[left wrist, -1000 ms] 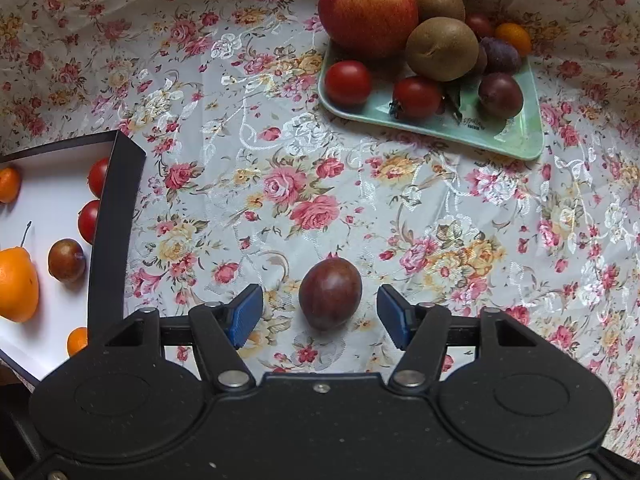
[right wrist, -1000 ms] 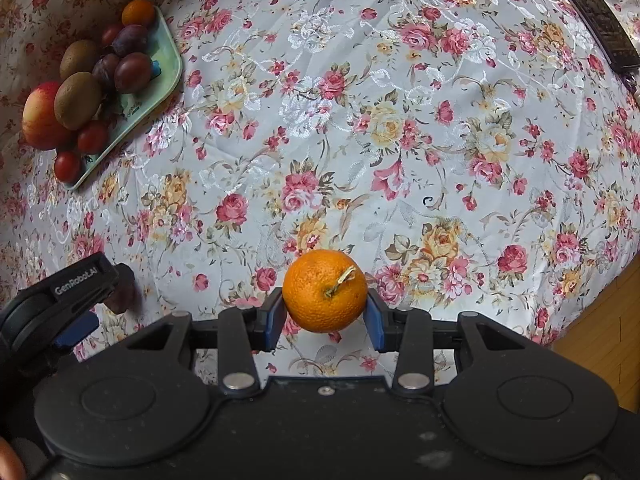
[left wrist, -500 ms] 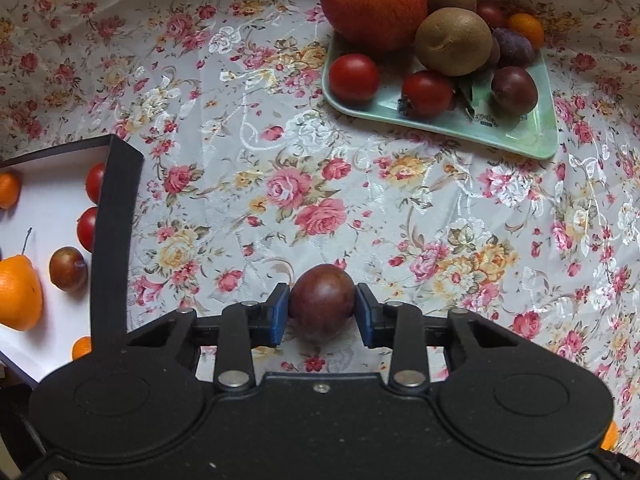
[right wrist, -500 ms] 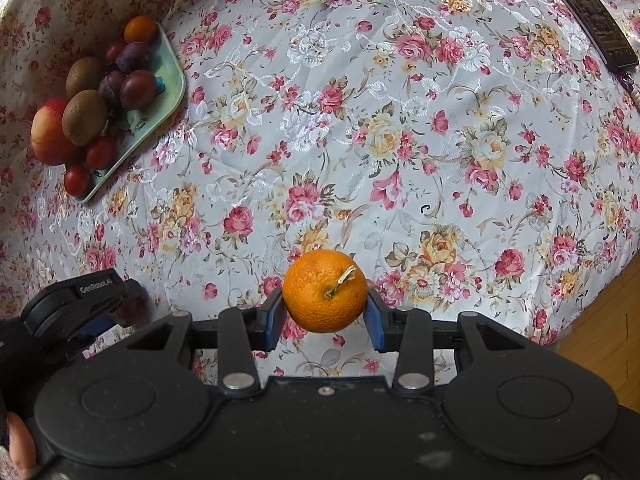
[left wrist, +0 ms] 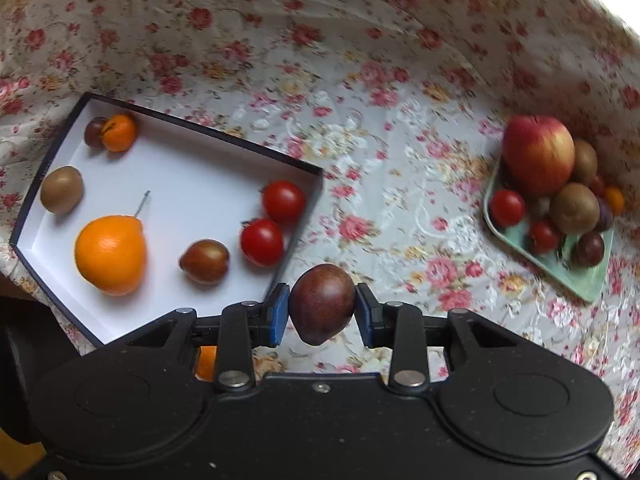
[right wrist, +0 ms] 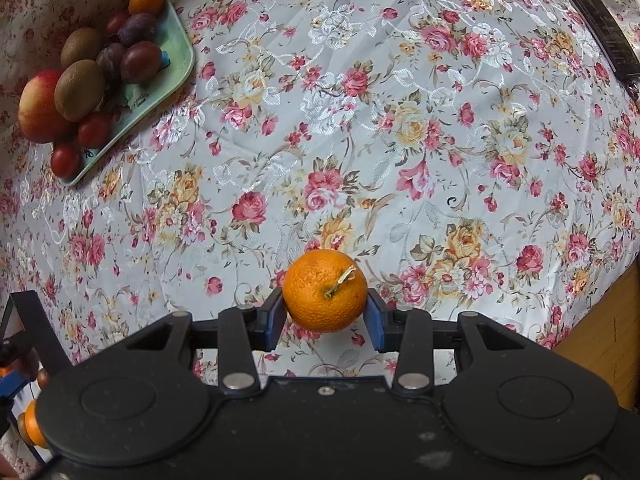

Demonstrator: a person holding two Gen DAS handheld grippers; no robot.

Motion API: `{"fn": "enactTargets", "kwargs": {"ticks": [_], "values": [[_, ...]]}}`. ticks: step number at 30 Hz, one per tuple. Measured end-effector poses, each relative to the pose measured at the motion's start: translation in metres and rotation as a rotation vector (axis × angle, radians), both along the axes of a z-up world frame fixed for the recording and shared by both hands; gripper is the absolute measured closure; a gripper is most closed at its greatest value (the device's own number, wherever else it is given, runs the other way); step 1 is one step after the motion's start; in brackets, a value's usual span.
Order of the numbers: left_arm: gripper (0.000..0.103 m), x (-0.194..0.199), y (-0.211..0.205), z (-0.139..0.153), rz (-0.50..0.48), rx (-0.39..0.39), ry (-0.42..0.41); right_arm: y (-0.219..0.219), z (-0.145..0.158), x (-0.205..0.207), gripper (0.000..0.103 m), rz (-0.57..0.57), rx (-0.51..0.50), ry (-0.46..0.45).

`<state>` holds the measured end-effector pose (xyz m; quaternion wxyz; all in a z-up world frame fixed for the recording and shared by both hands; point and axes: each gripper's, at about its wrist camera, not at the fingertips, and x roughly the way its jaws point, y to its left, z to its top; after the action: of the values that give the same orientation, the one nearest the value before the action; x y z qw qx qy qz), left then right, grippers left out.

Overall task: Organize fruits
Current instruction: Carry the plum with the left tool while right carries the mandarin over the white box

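Observation:
My left gripper (left wrist: 322, 314) is shut on a dark purple plum (left wrist: 322, 302), held above the cloth just right of the dark-rimmed white box (left wrist: 192, 176). That box holds a big orange (left wrist: 110, 254), two red tomatoes (left wrist: 262, 242), a plum (left wrist: 204, 261), a kiwi (left wrist: 62, 189) and a small tangerine (left wrist: 118, 133). My right gripper (right wrist: 325, 316) is shut on an orange tangerine (right wrist: 325, 296) with a short stem, lifted over the floral cloth. The green tray (left wrist: 576, 280) at the right carries an apple (left wrist: 538, 154), kiwis, tomatoes and plums; the same green tray (right wrist: 176, 68) sits far left in the right wrist view.
A floral tablecloth (right wrist: 360, 120) covers the table. A black remote (right wrist: 592, 20) lies at the far right. The table's edge and wooden floor (right wrist: 600, 352) show at the lower right. A corner of the box (right wrist: 36, 328) shows at the lower left.
My left gripper closed on the plum, lifted it and swung left, so the box now fills the view's left. The right gripper kept hold of the tangerine and barely moved.

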<state>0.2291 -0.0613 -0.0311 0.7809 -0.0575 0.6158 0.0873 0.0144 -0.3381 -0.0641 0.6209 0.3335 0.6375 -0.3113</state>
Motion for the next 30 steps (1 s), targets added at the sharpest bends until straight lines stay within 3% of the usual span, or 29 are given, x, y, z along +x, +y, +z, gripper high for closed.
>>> {"fn": "enactTargets", "kwargs": {"ticks": [11, 22, 30], "values": [[0.058, 0.002, 0.098, 0.028, 0.15, -0.034, -0.064, 0.049, -0.011, 0.048, 0.061, 0.046, -0.018, 0.002], [0.058, -0.004, 0.187, 0.033, 0.305, 0.009, -0.088, 0.138, 0.011, 0.113, 0.061, 0.215, -0.053, -0.152], [0.058, -0.002, 0.217, 0.02, 0.284, 0.042, -0.049, 0.197, 0.013, 0.148, 0.061, 0.322, -0.028, -0.198]]}}
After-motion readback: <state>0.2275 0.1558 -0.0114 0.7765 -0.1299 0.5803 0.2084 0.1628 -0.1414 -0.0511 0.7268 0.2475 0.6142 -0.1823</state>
